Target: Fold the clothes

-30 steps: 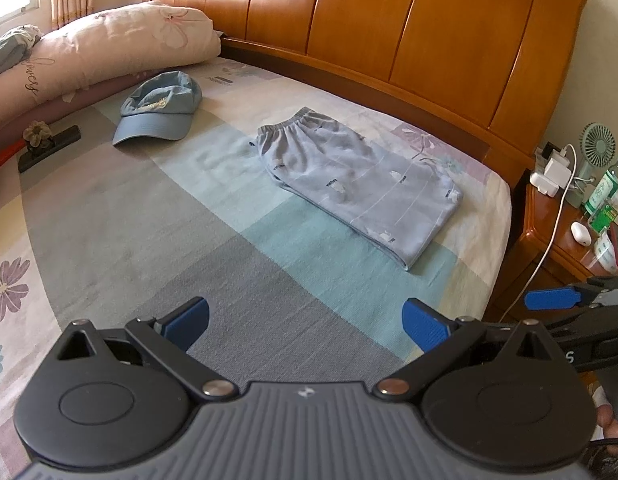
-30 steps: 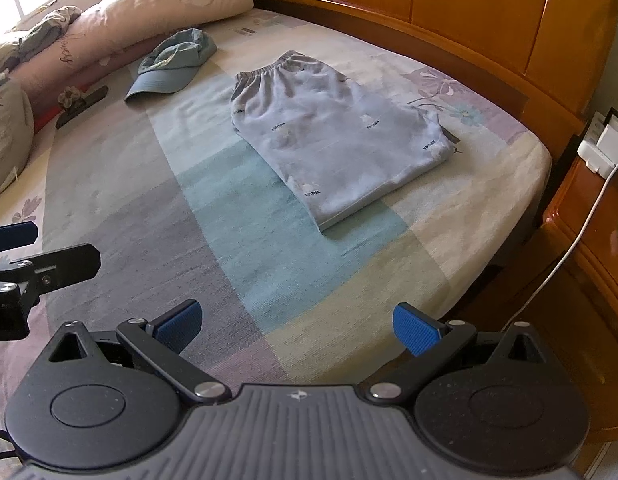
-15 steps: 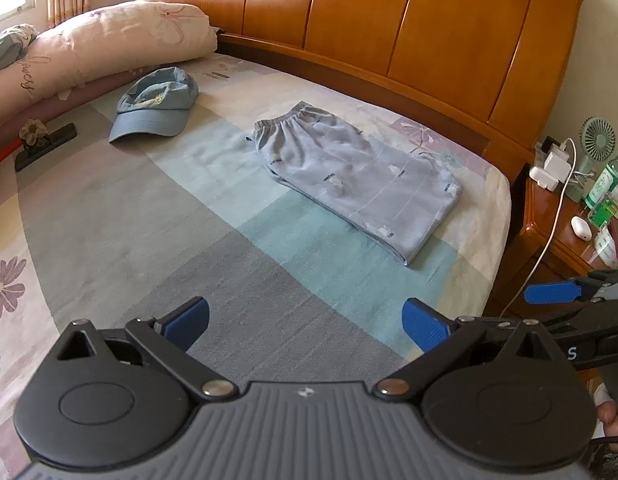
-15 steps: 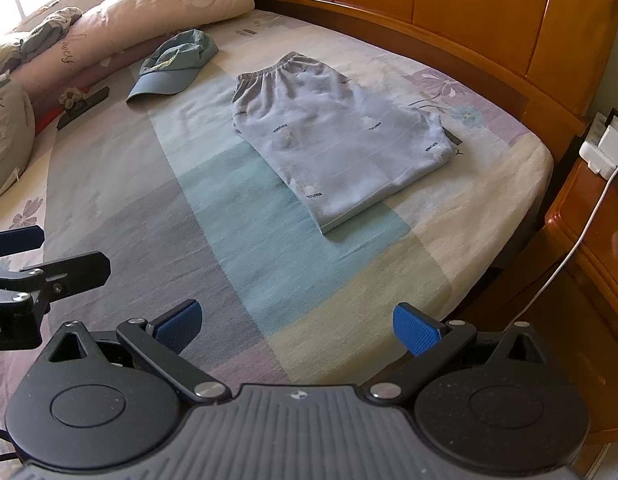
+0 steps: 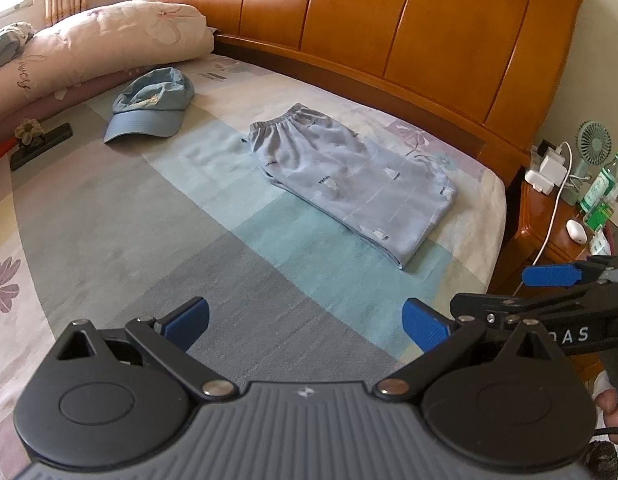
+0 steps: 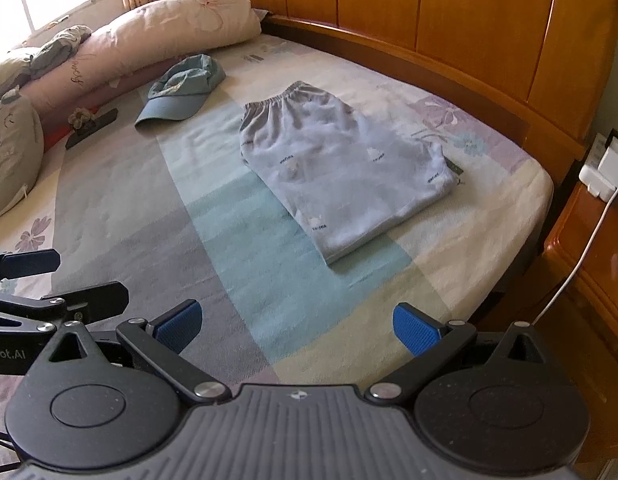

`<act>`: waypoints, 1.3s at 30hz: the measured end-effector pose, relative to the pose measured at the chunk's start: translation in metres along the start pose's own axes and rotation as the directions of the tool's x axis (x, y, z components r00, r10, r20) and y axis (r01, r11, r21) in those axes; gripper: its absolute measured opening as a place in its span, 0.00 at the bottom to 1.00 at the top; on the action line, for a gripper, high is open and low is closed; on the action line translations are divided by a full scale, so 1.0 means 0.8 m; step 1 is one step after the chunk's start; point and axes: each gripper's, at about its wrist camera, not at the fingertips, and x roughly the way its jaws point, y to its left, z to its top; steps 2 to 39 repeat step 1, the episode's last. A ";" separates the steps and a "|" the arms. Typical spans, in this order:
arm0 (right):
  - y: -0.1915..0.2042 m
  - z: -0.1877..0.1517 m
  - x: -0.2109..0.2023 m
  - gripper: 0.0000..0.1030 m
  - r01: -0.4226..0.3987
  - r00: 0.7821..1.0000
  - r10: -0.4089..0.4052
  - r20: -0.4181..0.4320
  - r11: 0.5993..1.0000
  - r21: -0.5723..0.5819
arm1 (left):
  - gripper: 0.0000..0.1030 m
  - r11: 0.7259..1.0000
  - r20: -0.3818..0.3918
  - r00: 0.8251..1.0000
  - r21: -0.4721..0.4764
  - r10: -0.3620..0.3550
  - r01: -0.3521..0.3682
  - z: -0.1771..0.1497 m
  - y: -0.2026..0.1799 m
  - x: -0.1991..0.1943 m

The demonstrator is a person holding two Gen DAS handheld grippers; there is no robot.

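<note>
A pair of light blue shorts (image 5: 351, 176) (image 6: 341, 168) lies folded flat on the bed, waistband toward the pillows, near the headboard side. My left gripper (image 5: 305, 322) hovers open over the grey patch of the bedspread, well short of the shorts, with nothing between its blue pads. My right gripper (image 6: 296, 324) is also open and empty, above the bed's near edge. In the left wrist view the right gripper's fingers (image 5: 551, 276) show at the right edge; in the right wrist view the left gripper's fingers (image 6: 29, 264) show at the left edge.
A blue cap (image 5: 151, 108) (image 6: 185, 88) lies left of the shorts. Pillows (image 5: 93, 48) line the bed's far left; a black clip (image 5: 41, 146) lies beside them. The wooden headboard (image 5: 389, 32) stands behind. A nightstand (image 5: 557, 224) at right holds a charger, a fan and bottles.
Both grippers have drawn back and risen slightly, staying open; the shorts look a little farther away and lie unmoved on the bed.
</note>
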 end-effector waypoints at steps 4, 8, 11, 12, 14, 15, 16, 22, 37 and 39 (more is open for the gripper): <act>0.000 0.000 0.000 1.00 -0.001 1.000 0.001 0.000 1.000 -0.002 | 0.99 1.000 0.000 1.000 -0.001 0.003 -0.003 0.000 0.000 0.000; 0.000 0.000 0.000 1.00 -0.001 1.000 0.001 0.000 1.000 -0.002 | 0.99 1.000 0.000 1.000 -0.001 0.003 -0.003 0.000 0.000 0.000; 0.000 0.000 0.000 1.00 -0.001 1.000 0.001 0.000 1.000 -0.002 | 0.99 1.000 0.000 1.000 -0.001 0.003 -0.003 0.000 0.000 0.000; 0.000 0.000 0.000 1.00 -0.001 1.000 0.001 0.000 1.000 -0.002 | 0.99 1.000 0.000 1.000 -0.001 0.003 -0.003 0.000 0.000 0.000; 0.000 0.000 0.000 1.00 -0.001 1.000 0.001 0.000 1.000 -0.002 | 0.99 1.000 0.000 1.000 -0.001 0.003 -0.003 0.000 0.000 0.000; 0.000 0.000 0.000 1.00 -0.001 1.000 0.001 0.000 1.000 -0.002 | 0.99 1.000 0.000 1.000 -0.001 0.003 -0.003 0.000 0.000 0.000; 0.000 0.000 0.000 1.00 -0.001 1.000 0.001 0.000 1.000 -0.002 | 0.99 1.000 0.000 1.000 -0.001 0.003 -0.003 0.000 0.000 0.000; 0.000 0.000 0.000 1.00 -0.001 1.000 0.001 0.000 1.000 -0.002 | 0.99 1.000 0.000 1.000 -0.001 0.003 -0.003 0.000 0.000 0.000; 0.000 0.000 0.000 1.00 -0.001 1.000 0.001 0.000 1.000 -0.002 | 0.99 1.000 0.000 1.000 -0.001 0.003 -0.003 0.000 0.000 0.000; 0.000 0.000 0.000 1.00 -0.001 1.000 0.001 0.000 1.000 -0.002 | 0.99 1.000 0.000 1.000 -0.001 0.003 -0.003 0.000 0.000 0.000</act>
